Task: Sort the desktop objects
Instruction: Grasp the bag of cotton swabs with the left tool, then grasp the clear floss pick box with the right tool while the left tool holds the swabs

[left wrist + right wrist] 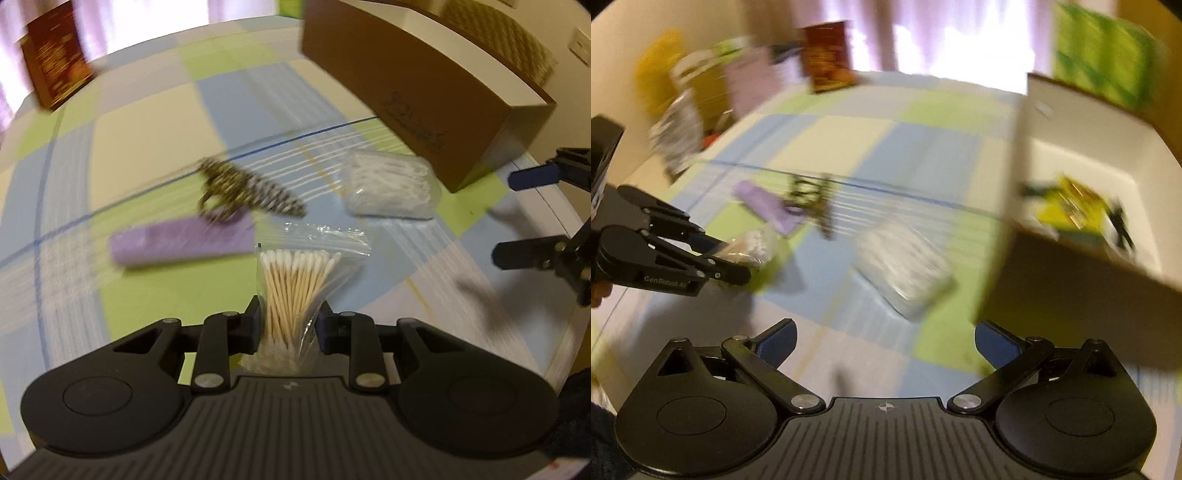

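Note:
My left gripper (288, 317) is shut on a clear bag of cotton swabs (295, 284) and holds it above the checked tablecloth; it also shows in the right wrist view (738, 258) with the bag (753, 242). On the cloth lie a purple case (181, 240), a leopard-print hair claw (243, 192) and a clear pack of white pads (391, 190). My right gripper (884, 343) is open and empty, above the cloth near the pack of pads (905, 266). It shows at the right edge of the left wrist view (524, 214).
A brown cardboard box (417, 96) stands at the back right; its white inside holds yellow and black items (1078, 210). A dark red box (55, 62) stands at the far left. Packets and bags (687, 110) lean at the table's left side.

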Tool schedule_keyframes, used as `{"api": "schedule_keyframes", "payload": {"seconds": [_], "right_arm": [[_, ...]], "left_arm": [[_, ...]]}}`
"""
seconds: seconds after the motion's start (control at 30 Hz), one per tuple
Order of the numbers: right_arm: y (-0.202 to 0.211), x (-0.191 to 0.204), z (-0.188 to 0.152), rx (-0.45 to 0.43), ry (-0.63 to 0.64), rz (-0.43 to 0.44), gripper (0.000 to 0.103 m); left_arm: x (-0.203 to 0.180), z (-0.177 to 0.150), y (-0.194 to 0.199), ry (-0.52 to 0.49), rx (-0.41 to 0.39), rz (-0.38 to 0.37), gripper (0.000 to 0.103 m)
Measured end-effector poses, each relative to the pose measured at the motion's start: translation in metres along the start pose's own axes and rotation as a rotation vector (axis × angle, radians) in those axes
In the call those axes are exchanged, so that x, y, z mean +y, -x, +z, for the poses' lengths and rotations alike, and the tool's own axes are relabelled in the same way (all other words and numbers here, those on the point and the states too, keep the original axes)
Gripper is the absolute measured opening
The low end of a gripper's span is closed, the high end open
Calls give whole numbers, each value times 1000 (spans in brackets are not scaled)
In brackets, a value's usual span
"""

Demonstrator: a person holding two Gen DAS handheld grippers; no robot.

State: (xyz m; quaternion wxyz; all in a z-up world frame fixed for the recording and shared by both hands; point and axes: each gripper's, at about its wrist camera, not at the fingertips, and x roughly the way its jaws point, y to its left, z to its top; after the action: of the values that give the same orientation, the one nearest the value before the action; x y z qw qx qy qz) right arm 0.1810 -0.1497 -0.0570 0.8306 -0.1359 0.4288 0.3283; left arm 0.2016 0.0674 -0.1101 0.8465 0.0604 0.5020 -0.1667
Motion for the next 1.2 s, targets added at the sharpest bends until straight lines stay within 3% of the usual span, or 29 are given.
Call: {"api": "schedule_keyframes", "payload": {"seconds": [0.17, 0.27, 0.33, 0.5, 0.73, 0.8, 0.87, 1.1, 1.2], "right_arm": [[-22, 23, 17, -35, 155, -10, 87], [-41, 28, 27, -37, 200, -24, 87], [-55, 34, 32, -34, 247, -80, 87], [-86, 37, 42, 26, 306, -136, 87], [-115, 16, 68, 234, 291, -78, 84], [-118, 10, 75, 281, 283, -42, 68], [-120, 4, 79, 316, 259, -5, 63], [-105, 16, 56, 329, 151, 46, 57], [-94, 36, 38, 309, 174, 55, 57]], "left_arm": [[21, -23, 17, 113, 5, 58, 24], [36, -34, 25, 187, 5, 79, 24], [43, -37, 28, 221, 2, 87, 24], [49, -45, 34, 259, -3, 94, 24], [51, -50, 34, 285, 0, 88, 24], [51, -52, 35, 289, -3, 88, 24], [53, -53, 35, 298, -5, 85, 24], [58, -60, 37, 326, -6, 88, 24], [60, -64, 38, 344, 2, 82, 24]]}}
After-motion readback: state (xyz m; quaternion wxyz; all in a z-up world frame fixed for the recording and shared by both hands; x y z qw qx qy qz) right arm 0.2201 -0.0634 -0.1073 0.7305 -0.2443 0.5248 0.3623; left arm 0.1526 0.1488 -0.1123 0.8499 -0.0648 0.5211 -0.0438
